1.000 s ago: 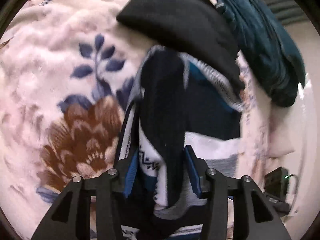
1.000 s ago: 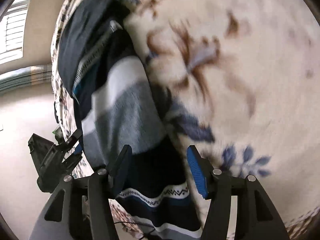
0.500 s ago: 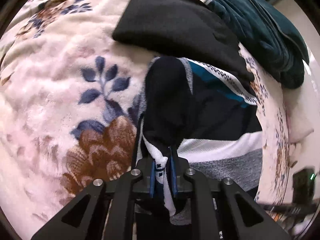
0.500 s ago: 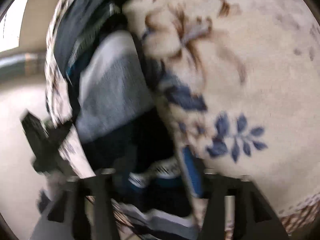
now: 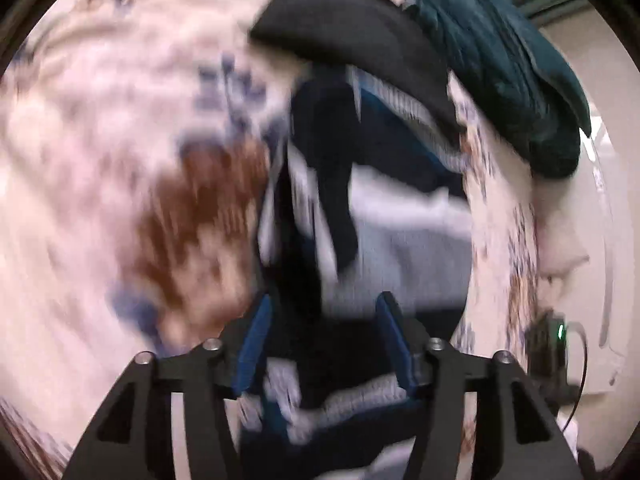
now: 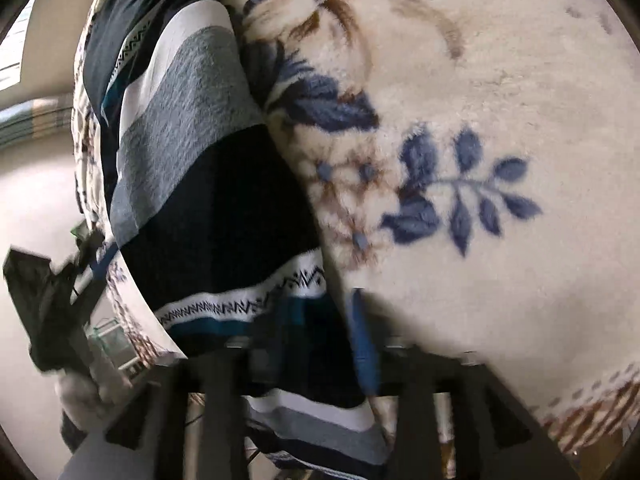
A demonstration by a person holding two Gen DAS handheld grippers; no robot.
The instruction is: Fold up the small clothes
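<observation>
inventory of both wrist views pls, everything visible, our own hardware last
striped knit garment: 1, navy, grey, white and teal bands, along the blanket's edge
floral fleece blanket: 1, cream with blue and brown flowers, under everything
black folded cloth: 1, black, beyond the garment
teal plush cloth: 1, dark teal, beside the black one
small black device: 1, green light, off the blanket
left gripper: jaws opening, garment between, blue pads
right gripper: jaws closing, blurred, over the garment's edge
</observation>
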